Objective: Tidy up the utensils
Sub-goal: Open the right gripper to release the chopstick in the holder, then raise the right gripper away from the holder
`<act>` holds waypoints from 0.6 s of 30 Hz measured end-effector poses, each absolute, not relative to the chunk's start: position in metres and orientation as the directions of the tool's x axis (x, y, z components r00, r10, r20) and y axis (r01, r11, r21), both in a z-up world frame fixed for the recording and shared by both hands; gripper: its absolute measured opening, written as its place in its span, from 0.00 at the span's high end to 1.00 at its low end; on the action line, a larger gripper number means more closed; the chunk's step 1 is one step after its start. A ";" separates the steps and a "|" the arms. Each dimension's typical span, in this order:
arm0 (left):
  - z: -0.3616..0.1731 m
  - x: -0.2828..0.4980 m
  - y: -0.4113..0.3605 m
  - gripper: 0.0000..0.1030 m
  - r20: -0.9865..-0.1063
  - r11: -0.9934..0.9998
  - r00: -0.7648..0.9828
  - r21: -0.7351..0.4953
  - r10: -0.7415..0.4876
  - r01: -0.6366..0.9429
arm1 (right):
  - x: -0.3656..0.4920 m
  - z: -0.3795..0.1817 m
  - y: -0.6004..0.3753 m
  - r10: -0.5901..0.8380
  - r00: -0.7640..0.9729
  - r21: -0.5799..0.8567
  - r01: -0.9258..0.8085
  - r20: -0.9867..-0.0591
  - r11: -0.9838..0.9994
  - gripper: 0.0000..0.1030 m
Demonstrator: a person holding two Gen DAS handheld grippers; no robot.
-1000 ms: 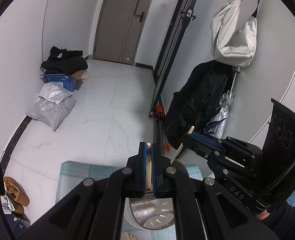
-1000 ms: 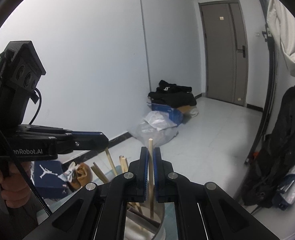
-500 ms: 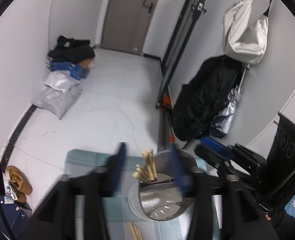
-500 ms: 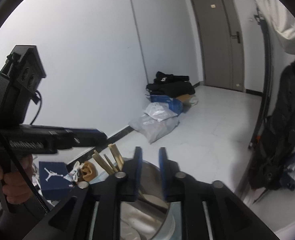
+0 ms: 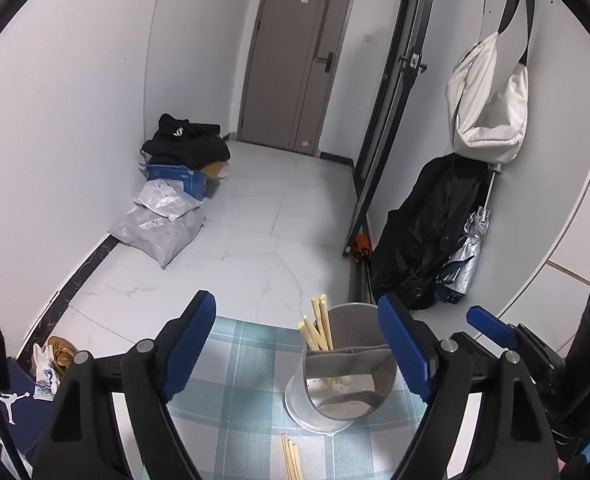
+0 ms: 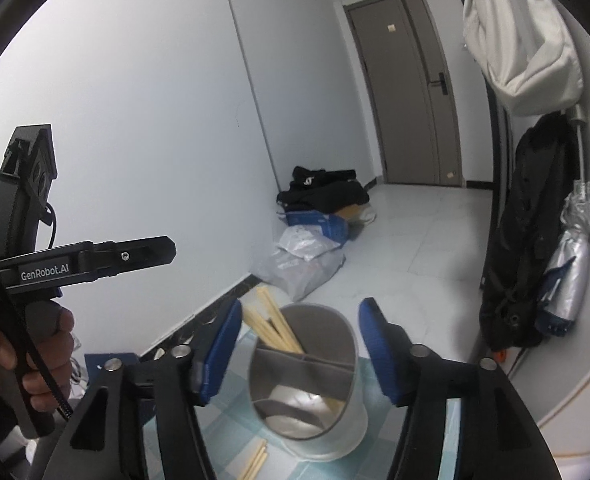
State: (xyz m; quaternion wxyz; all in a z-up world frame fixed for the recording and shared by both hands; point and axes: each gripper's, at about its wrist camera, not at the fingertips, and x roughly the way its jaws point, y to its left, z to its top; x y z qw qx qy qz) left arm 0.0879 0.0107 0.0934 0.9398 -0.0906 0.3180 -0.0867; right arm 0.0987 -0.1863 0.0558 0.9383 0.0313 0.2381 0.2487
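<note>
— Both sets of tongs were spreading apart when I looked. The left tongs (image 5: 297,344) had their blue pads well apart and still widening, with nothing pressed between them; the right tongs (image 6: 300,350) were opening too, and their pads gripped nothing either.

— So where were the chopsticks?

— Several wooden chopsticks (image 5: 316,326) stood in the metal utensil holder (image 5: 337,400), leaning together in the far left compartment behind its divider, tips poking above the rim. From the right side the same bundle of chopsticks (image 6: 273,326) slanted up toward the left. A few loose chopsticks (image 5: 291,458) lay flat on the surface just in front of the holder.

— And the holder itself?

— It sat upright on a checked blue-green cloth (image 5: 239,364) covering the surface. Seen past the left tongs it lay nearer the right-hand pad; seen past the right tongs the utensil holder (image 6: 307,392) fell between the two pads, though neither touched it.

— Anyone else in view?

— Only the person's hand (image 6: 23,356) wrapped around the left tool's handle (image 6: 83,266), off to the left of the holder. Beyond that, a pale tiled floor (image 5: 263,216), grey mail bags (image 5: 163,224) by the wall, a black heap of clothes (image 5: 187,144) on a blue box, a closed door (image 5: 295,60), and a white bag (image 5: 487,104) hanging above a dark coat (image 5: 427,232) and a folded umbrella (image 5: 465,260).
</note>
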 end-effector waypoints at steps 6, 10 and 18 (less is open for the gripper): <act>0.094 0.066 0.011 0.21 -0.567 0.971 0.796 -0.216 -0.213 0.105 | 0.066 0.061 -0.184 0.456 0.789 0.167 -0.427 -0.412 0.889 0.24; 0.093 0.048 0.009 0.19 -0.540 0.977 0.821 -0.189 -0.187 0.098 | 0.046 0.060 -0.181 0.420 0.812 0.154 -0.393 -0.405 0.907 0.19; 0.074 0.022 0.014 0.10 -0.493 0.987 0.862 -0.155 -0.117 0.046 | 0.019 0.041 -0.176 0.399 0.816 0.151 -0.371 -0.418 0.916 0.19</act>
